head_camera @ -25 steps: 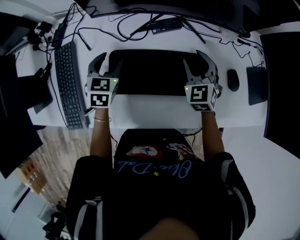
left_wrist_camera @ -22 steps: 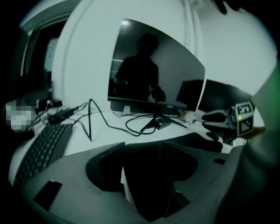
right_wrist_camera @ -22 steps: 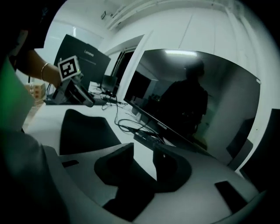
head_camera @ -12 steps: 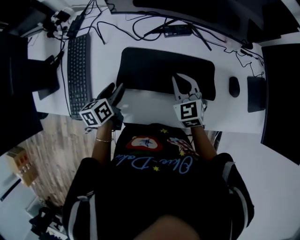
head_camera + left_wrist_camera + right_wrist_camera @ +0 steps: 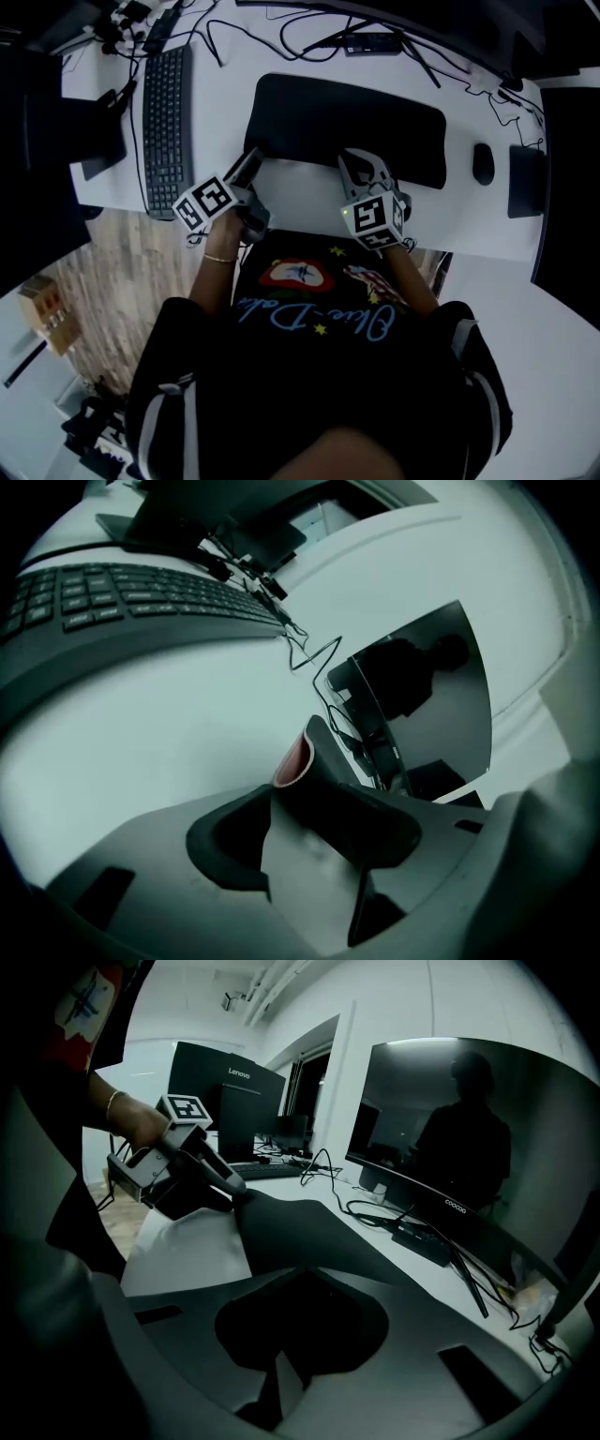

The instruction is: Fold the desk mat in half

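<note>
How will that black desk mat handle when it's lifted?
Probably floppy: the desk mat curls up at one corner, baring a reddish underside. Likely light: it looks thin. Its middle may sag when lifted by the edge.

blk graphic tee (image 5: pixel 309 375), L wrist bracelet (image 5: pixel 219 258)

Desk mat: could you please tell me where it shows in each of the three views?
Head view: mat, upper centre.
Left gripper view: mat, centre, one dark corner with a reddish edge.
Right gripper view: mat, centre, a broad dark sheet.
Shared landmark: the monitor behind it, at the head view's top edge and at right in both gripper views.
</note>
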{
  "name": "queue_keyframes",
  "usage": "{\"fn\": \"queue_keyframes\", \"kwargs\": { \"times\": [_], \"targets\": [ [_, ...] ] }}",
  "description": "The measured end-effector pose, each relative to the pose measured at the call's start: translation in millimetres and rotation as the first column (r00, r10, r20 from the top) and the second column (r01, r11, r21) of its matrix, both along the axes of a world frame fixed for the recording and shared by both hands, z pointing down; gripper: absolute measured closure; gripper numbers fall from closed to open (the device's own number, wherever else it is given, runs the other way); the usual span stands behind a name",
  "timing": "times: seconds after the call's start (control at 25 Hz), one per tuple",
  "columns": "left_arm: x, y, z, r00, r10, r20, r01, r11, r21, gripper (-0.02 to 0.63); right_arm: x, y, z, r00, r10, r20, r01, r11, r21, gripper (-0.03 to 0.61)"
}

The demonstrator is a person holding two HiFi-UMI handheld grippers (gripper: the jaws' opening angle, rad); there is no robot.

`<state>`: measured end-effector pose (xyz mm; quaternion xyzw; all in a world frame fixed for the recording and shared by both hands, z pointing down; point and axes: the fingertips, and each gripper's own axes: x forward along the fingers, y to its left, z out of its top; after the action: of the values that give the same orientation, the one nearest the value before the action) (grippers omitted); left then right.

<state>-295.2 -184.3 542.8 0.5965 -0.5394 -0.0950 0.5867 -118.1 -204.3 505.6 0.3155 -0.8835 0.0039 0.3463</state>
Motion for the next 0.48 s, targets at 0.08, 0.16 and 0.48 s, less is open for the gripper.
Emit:
{"fn": "queue_keyframes", "kwargs": {
  "times": [0.08, 0.16, 0.48],
  "targets": [
    [0.2, 1.5, 5.6, 0.996, -0.059, -0.069, 0.057, 0.998, -0.032, 0.413, -1.2, 2.4, 3.1, 0.999, -0.019, -0.034, 0.019, 1.0, 0.012, 0.577],
    [0.0, 0.0, 7.7, 0.989, -0.1, -0.105, 0.095, 0.994, -0.049, 0.423, -3.4, 4.1, 6.9, 0.995, -0.049, -0.086, 0.052, 0.998, 0.029, 0.578],
    [-1.4, -2.3, 7.5, 0.984, -0.105, -0.144, 0.106, 0.994, -0.004, 0.494, -6.4, 9.6, 28.5, 0.979, -0.085, -0.184, 0.087, 0.996, 0.003, 0.578]
  ]
}}
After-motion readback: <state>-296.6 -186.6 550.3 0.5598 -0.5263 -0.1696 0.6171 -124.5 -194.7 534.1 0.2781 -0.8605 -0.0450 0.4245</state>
